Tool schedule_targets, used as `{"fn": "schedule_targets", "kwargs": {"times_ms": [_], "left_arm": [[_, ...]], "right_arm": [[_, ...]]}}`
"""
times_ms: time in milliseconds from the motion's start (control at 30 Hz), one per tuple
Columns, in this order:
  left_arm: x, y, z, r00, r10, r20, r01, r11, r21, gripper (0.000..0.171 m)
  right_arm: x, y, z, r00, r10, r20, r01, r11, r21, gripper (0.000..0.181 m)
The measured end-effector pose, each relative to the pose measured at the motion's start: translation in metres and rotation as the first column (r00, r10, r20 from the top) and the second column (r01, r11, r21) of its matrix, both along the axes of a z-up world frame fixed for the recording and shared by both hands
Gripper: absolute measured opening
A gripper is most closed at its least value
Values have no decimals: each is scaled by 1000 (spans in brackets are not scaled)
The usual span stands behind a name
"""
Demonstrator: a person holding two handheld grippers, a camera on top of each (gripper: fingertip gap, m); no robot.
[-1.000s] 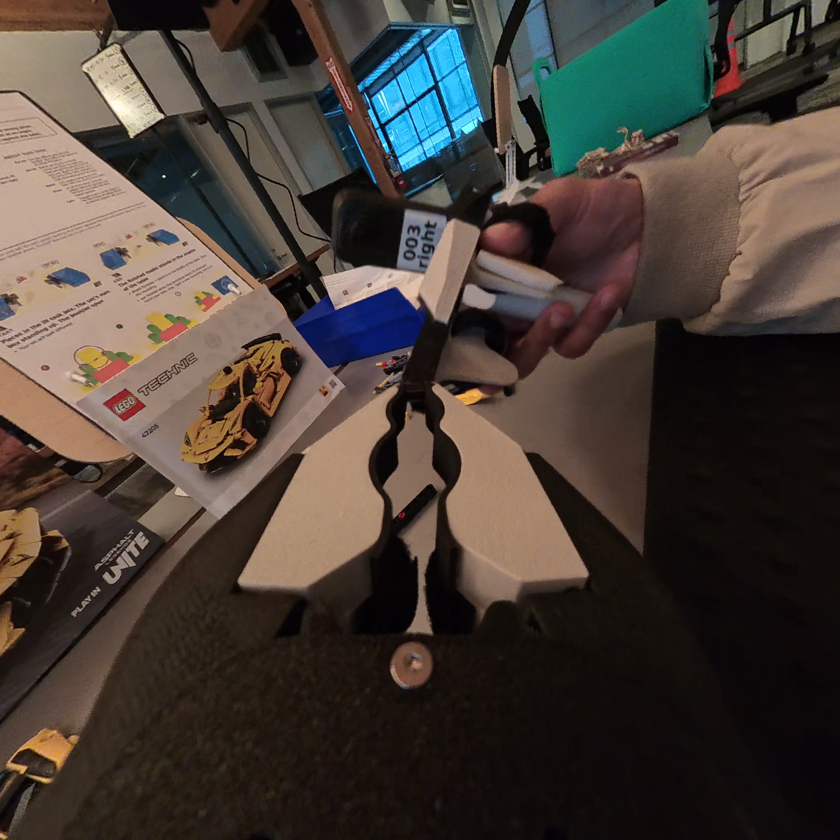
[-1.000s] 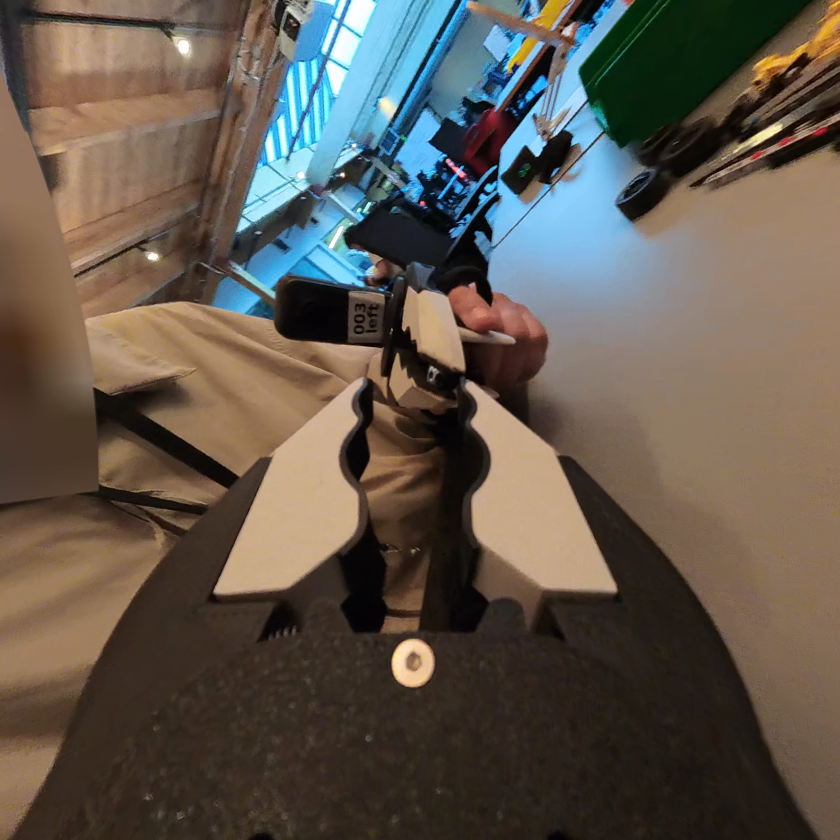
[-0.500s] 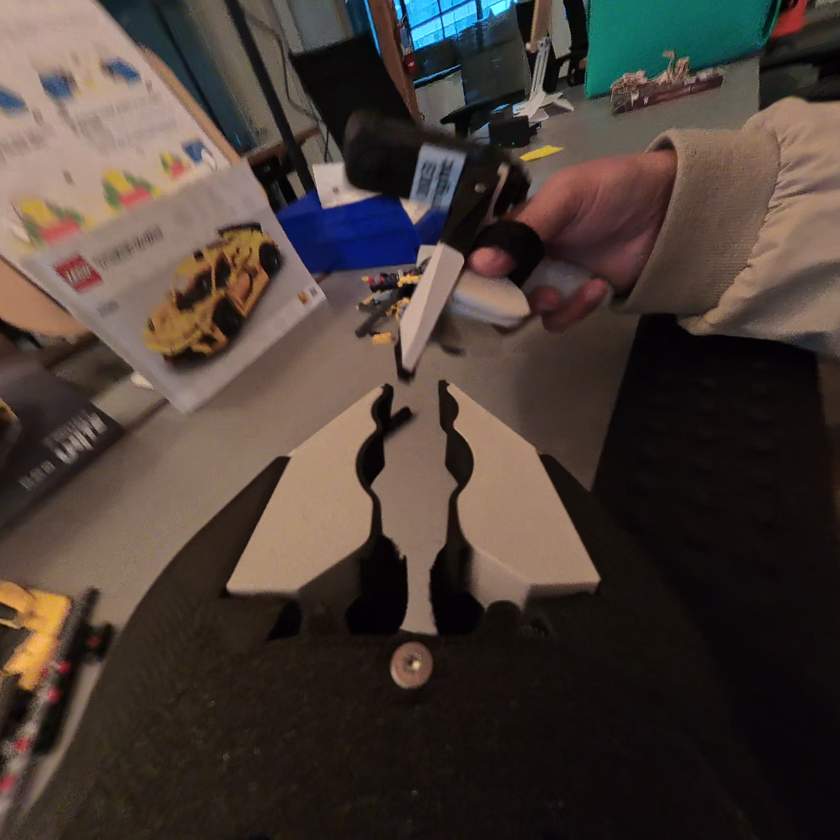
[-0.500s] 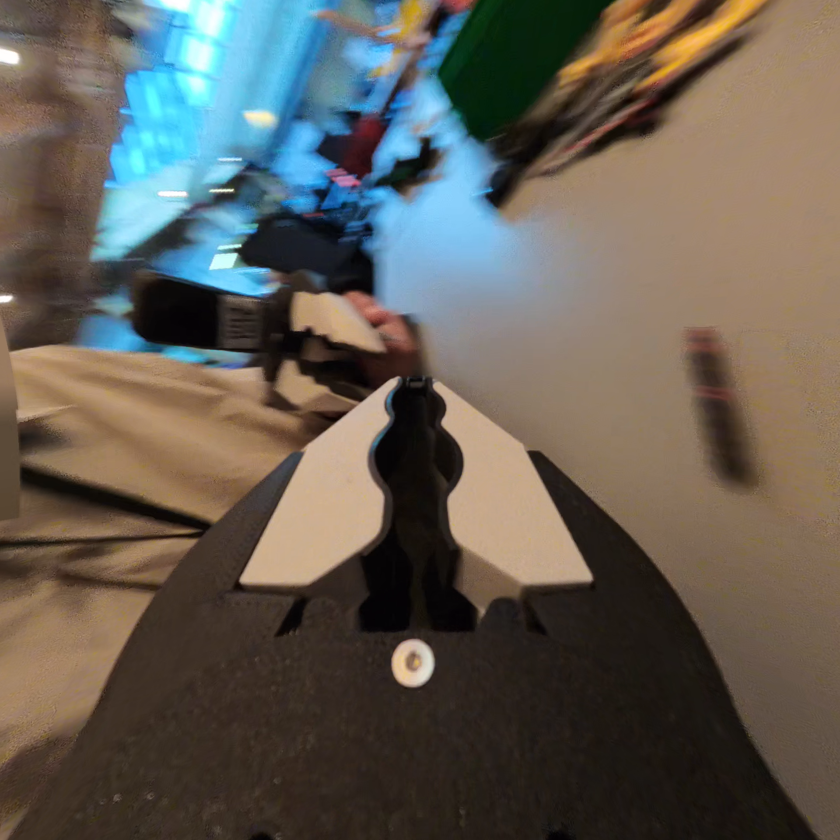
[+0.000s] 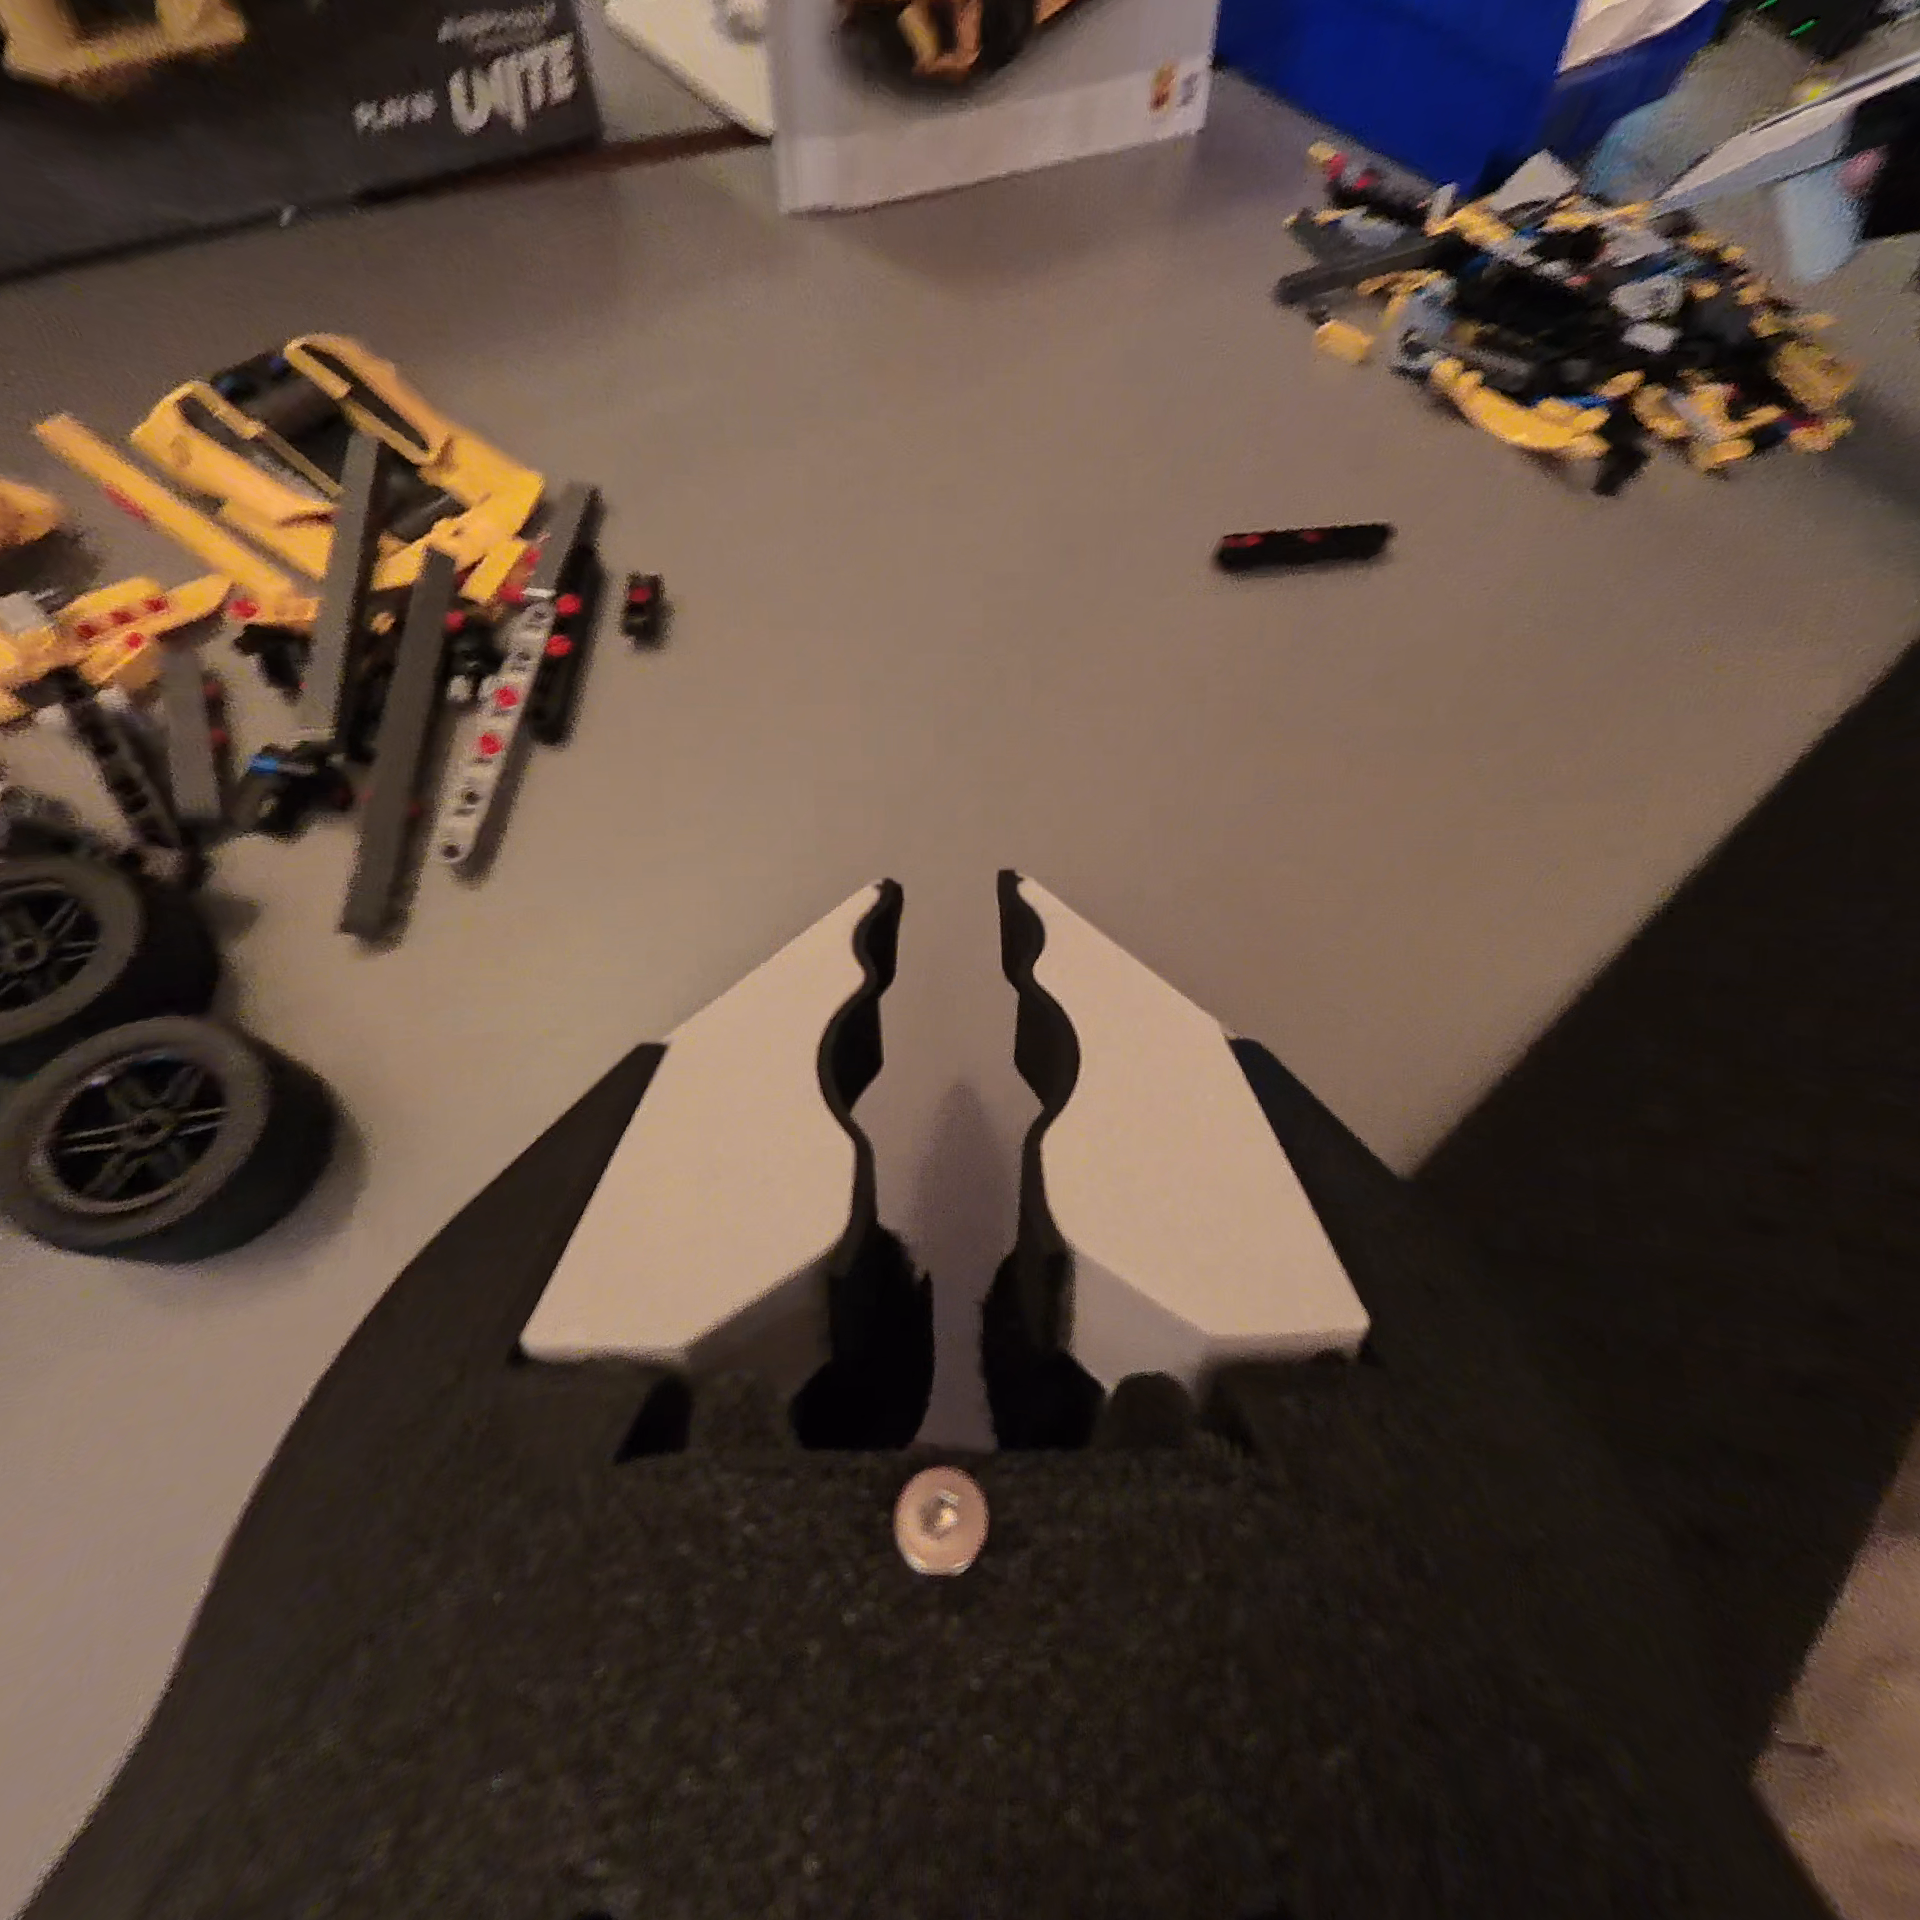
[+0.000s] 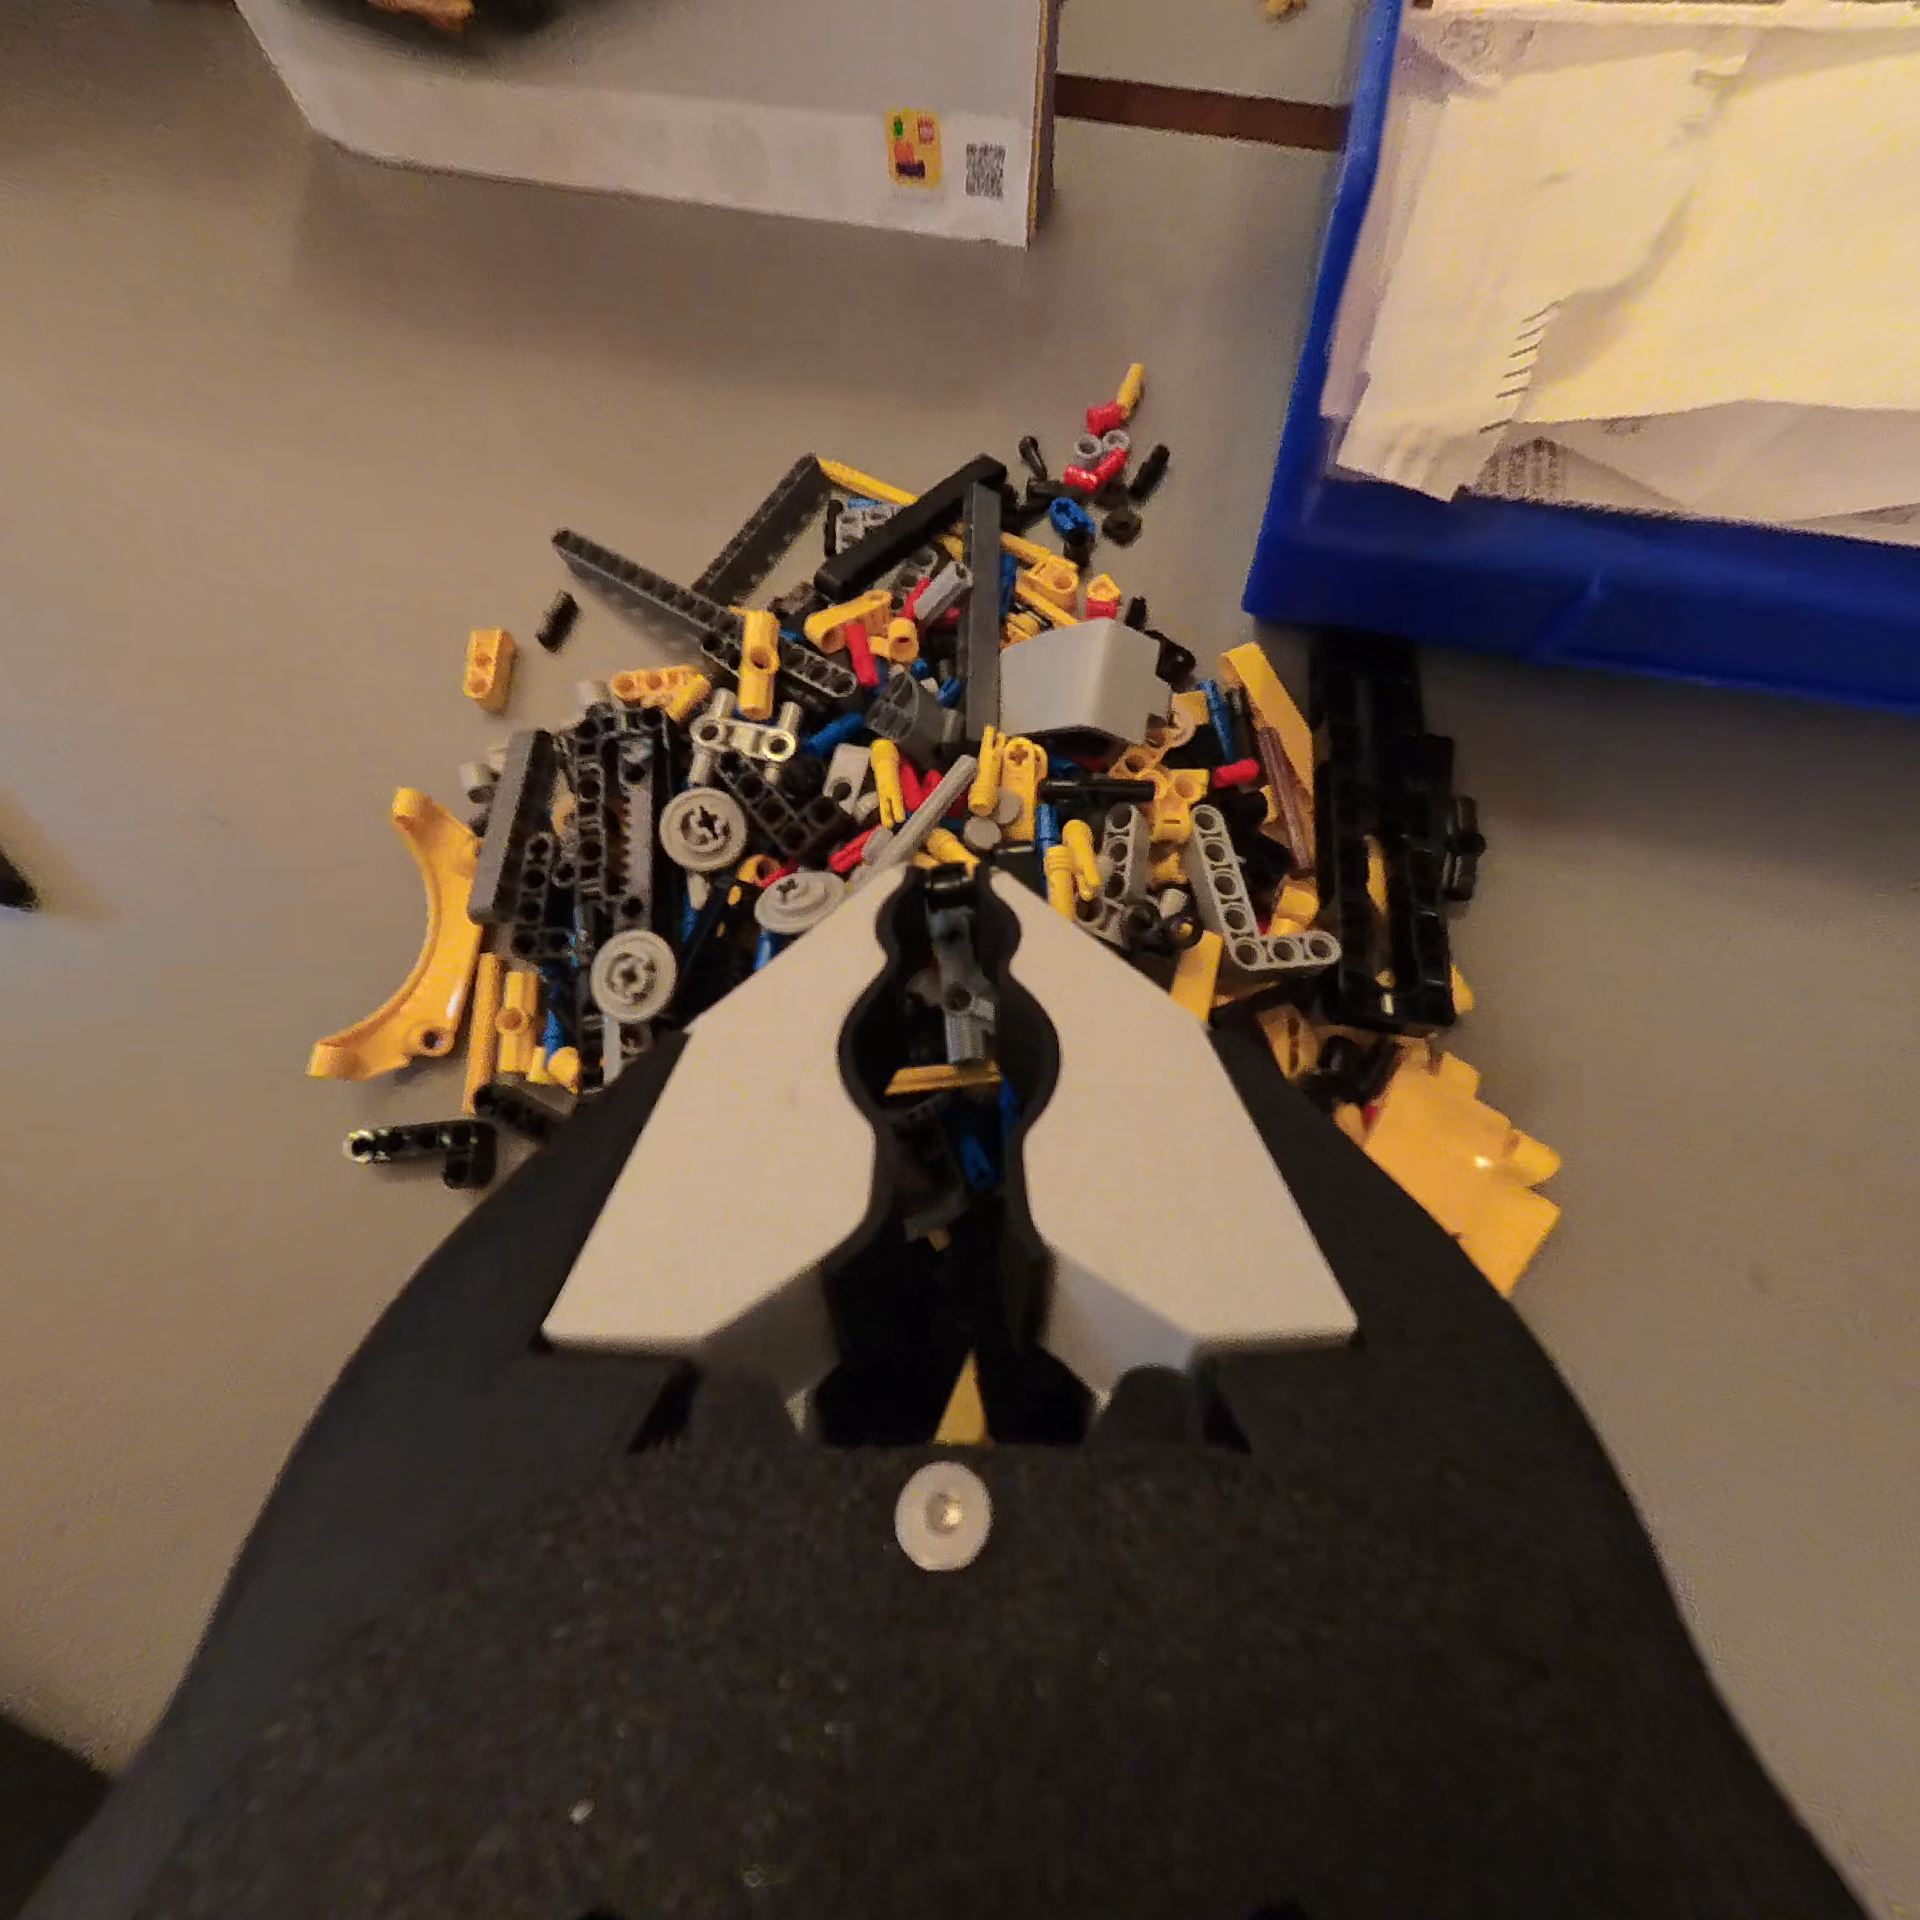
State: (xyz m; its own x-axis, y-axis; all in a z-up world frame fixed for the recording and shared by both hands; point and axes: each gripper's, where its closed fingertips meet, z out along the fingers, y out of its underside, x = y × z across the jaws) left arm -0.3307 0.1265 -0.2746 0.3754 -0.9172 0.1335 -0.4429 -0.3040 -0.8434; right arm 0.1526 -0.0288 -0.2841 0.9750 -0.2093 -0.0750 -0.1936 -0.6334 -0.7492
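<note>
My left gripper [image 5: 948, 888] is open and empty, a little above the bare grey table [image 5: 935, 468]. A black beam with red pins [image 5: 1304, 545] lies on the table ahead to its right. A partly built yellow and grey model [image 5: 312, 540] lies to its left. My right gripper [image 6: 948, 883] is shut on a small black piece [image 6: 943, 891] at its fingertips. It hovers over a pile of loose yellow, black, grey and red building parts [image 6: 935, 727]. The same pile shows at the far right in the left wrist view [image 5: 1558, 332].
Two black wheels [image 5: 145, 1132] lie at the left edge. A blue bin [image 6: 1558, 603] with white paper stands right of the pile. A white booklet [image 6: 675, 125] lies behind it, and a dark box [image 5: 312, 104] at the far left. A dark mat [image 5: 1714, 1039] borders the table's right side. Spacing between my two grippers at the tips: around 50 cm.
The two grippers met in the air, then parted and both tilted down to the table. The left opened and lost its black piece. The right shut on a small black piece and swung over the pile.
</note>
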Motion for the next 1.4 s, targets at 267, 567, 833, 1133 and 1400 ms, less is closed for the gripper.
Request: {"fn": "schedule_targets", "kwargs": {"times_ms": [267, 567, 833, 1133, 1400], "left_arm": [[26, 71, -13, 982, 17, -191, 6, 993, 122, 22], [72, 112, -39, 947, -5, -322, 60, 985, 161, 24], [83, 124, -53, 924, -40, -380, 64, 997, 52, 8], [140, 32, 89, 818, 46, 574, 374, 716, -590, 7], [170, -54, 98, 734, 53, 677, 558, 520, -647, 7]], "right_arm": [[-67, 41, 75, 992, 92, -90, -53, 930, 364, 23], [-260, 97, 75, 751, 588, -300, -334, 731, 595, 22], [-263, 93, 78, 680, 645, -349, -338, 698, 631, 20], [-283, 88, 99, 676, 714, -182, -421, 576, 700, 21], [-319, 85, 101, 703, 701, 117, -591, 486, 644, 15]]}}
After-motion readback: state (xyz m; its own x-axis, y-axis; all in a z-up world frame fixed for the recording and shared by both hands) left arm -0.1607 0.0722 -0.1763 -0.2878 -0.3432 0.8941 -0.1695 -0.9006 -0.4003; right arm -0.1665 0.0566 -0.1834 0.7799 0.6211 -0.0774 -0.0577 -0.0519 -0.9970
